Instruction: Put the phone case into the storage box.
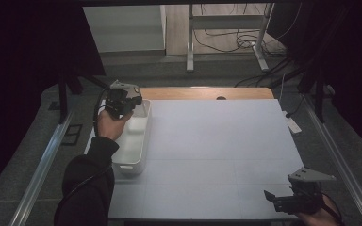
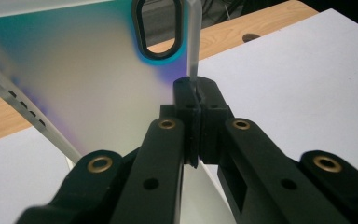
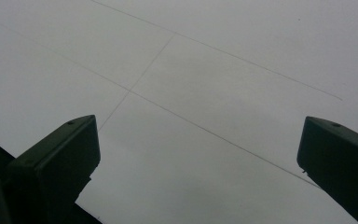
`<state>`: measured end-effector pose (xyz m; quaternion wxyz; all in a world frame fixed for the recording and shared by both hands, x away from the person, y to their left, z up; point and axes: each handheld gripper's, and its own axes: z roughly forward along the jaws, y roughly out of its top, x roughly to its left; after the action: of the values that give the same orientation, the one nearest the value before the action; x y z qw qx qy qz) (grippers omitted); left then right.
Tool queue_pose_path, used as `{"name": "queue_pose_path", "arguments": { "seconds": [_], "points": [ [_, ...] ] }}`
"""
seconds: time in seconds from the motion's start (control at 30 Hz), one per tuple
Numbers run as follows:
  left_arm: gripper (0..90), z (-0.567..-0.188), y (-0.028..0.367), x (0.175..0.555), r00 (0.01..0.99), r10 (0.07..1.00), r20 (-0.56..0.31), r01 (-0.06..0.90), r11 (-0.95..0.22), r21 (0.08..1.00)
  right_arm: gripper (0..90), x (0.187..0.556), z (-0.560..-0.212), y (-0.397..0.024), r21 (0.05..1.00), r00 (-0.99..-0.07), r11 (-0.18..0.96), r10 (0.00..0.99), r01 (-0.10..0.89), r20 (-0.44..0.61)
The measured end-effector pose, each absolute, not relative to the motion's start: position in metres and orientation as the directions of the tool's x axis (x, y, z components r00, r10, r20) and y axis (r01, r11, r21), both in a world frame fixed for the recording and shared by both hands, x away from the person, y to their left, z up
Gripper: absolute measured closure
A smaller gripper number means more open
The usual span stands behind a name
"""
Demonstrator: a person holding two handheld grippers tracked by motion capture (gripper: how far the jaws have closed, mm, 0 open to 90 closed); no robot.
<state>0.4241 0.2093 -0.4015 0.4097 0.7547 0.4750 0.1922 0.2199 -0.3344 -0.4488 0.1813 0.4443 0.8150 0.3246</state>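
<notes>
While clamping the bin's (image 2: 98, 84) far wall, left gripper (image 2: 196, 95) jaws meet.

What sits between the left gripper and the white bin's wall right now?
Nothing: the left gripper is already shut on the thin edge of the white bin, just below its handle cutout.

One white bin (image 1: 133, 141), one table (image 1: 217, 155), two hand-held grippers: left hand-held gripper (image 1: 121, 104), right hand-held gripper (image 1: 274, 198)

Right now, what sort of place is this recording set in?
Probably a lab or recording workspace: a white-covered table bearing just a white bin, cables on the floor, and dark curtains alongside.
</notes>
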Motion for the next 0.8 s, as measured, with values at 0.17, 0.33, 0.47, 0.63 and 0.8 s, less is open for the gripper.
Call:
{"name": "queue_pose_path", "arguments": {
  "seconds": [0.17, 0.33, 0.47, 0.63, 0.8],
  "points": [
    [88.2, -0.405, 0.208, 0.431, 0.457, 0.884, -0.097, 0.570, -0.207, 0.796, 0.0, 0.220, -0.449, -0.334, 0.691, -0.541, 0.395, 0.841, 0.606, -0.007],
    [88.2, -0.409, 0.207, 0.436, 0.446, 0.890, -0.099, 0.577, -0.202, 0.791, 0.0, 0.220, -0.449, -0.334, 0.688, -0.543, 0.398, 0.840, 0.606, -0.007],
    [88.2, -0.412, 0.206, 0.442, 0.433, 0.896, -0.096, 0.583, -0.197, 0.788, 0.0, 0.220, -0.449, -0.333, 0.685, -0.544, 0.402, 0.839, 0.608, -0.010],
    [88.2, -0.417, 0.203, 0.448, 0.426, 0.900, -0.093, 0.590, -0.199, 0.782, 0.0, 0.220, -0.449, -0.333, 0.683, -0.544, 0.404, 0.839, 0.608, -0.012],
    [88.2, -0.423, 0.200, 0.453, 0.414, 0.906, -0.087, 0.600, -0.200, 0.775, 0.0, 0.220, -0.449, -0.333, 0.683, -0.546, 0.406, 0.838, 0.607, -0.013]
  ]
}}
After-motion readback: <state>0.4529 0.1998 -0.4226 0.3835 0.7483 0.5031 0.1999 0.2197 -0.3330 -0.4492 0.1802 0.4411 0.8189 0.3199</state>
